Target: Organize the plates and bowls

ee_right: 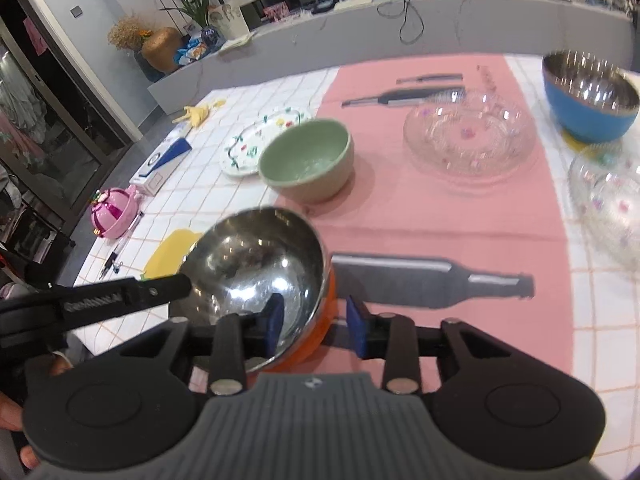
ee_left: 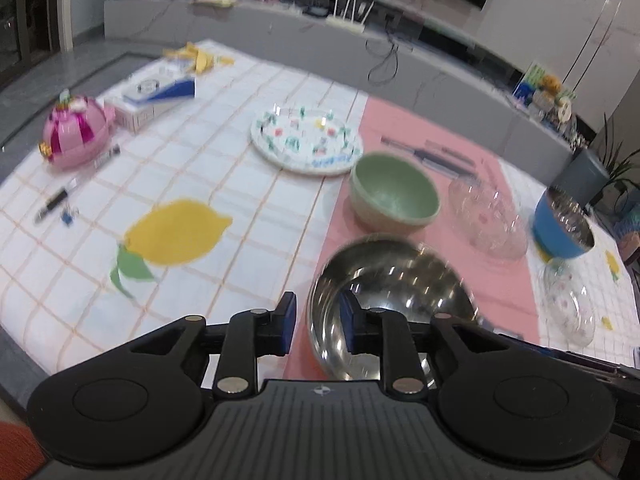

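A steel bowl [ee_left: 392,280] with an orange outside [ee_right: 256,264] sits at the near edge of the pink cloth. My left gripper [ee_left: 318,326] is open and straddles the bowl's left rim, one blue pad inside and one outside, with gaps showing. From the other side my right gripper [ee_right: 316,324] is open too, its pads either side of the near right rim and off the wall. Beyond stand a green bowl [ee_left: 394,192] [ee_right: 308,160], a patterned plate [ee_left: 306,140] [ee_right: 256,140], a glass plate [ee_left: 488,216] [ee_right: 468,136] and a blue steel bowl [ee_left: 564,224] [ee_right: 592,96].
A second glass plate [ee_left: 572,304] [ee_right: 608,200] lies at the right table edge. At the left are a pink toy [ee_left: 76,136] [ee_right: 114,212], a white and blue box [ee_left: 156,96] and pens [ee_left: 56,200]. A grey counter [ee_left: 280,28] runs behind the table.
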The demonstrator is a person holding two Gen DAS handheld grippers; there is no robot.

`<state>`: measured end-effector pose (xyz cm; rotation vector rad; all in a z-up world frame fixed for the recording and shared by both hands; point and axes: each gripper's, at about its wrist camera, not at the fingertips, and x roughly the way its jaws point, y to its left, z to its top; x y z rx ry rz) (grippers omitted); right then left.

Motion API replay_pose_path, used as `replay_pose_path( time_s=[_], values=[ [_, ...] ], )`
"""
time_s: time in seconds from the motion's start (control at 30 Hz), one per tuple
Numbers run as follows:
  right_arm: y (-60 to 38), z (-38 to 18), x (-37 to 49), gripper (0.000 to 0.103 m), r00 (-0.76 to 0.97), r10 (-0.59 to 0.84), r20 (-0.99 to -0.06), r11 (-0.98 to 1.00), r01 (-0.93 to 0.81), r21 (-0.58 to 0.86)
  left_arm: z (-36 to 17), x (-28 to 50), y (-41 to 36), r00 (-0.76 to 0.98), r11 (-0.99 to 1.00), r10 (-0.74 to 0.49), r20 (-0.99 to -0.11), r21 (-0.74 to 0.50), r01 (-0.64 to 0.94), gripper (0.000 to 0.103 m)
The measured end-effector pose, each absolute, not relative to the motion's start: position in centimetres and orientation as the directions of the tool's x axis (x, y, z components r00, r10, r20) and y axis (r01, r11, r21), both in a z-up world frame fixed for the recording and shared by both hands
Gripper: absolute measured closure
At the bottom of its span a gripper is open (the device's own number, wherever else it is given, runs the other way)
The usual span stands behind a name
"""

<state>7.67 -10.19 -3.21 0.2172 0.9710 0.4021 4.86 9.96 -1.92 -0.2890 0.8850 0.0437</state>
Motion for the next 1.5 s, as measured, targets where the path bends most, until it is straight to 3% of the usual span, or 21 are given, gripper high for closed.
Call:
replay_pose_path(
  time_s=[0.2, 0.5, 0.73, 1.13, 1.4, 1.5],
  values=[
    [-13.4, -0.2, 9.5, 0.056, 0.613, 0.378, -0.694, 0.923, -0.195, 0.330, 1.8, 6.0, 7.0, 0.702, 0.971, -0.119, -0.702, -0.230, -0.064, 0.072],
    [-22.4, 1.8, 15.8, 0.055, 0.758, 0.063, -0.649, 0.972, 0.100, 0.211, 6.5, 11.7, -3.8, 0.710, 0.941, -0.330, -0.623, -0.275, 0.196, 0.068],
    [-29.4, 0.7, 20.1, 0.055, 0.752, -0.090, -0.653, 0.948, 0.265, 0.174, 5.1, 17.7, -13.4, 0.651, 0.907, -0.420, -0.632, -0.282, 0.312, 0.067],
    [-34.7, -2.5, 25.5, 0.057, 0.716, -0.104, -0.691, 0.924, 0.327, 0.200, -2.3, 26.4, -19.0, 0.572, 0.937, -0.350, -0.742, -0.287, 0.201, 0.067],
    [-35.6, -5.0, 27.3, 0.071, 0.651, -0.068, -0.756, 0.904, 0.360, 0.229, -4.3, 27.5, -19.1, 0.558, 0.952, -0.305, -0.772, -0.264, 0.155, 0.067],
    [-35.3, -5.5, 27.6, 0.078, 0.635, -0.057, -0.771, 0.906, 0.356, 0.227, -4.5, 27.6, -19.1, 0.563, 0.958, -0.286, -0.775, -0.247, 0.146, 0.078]
  ],
)
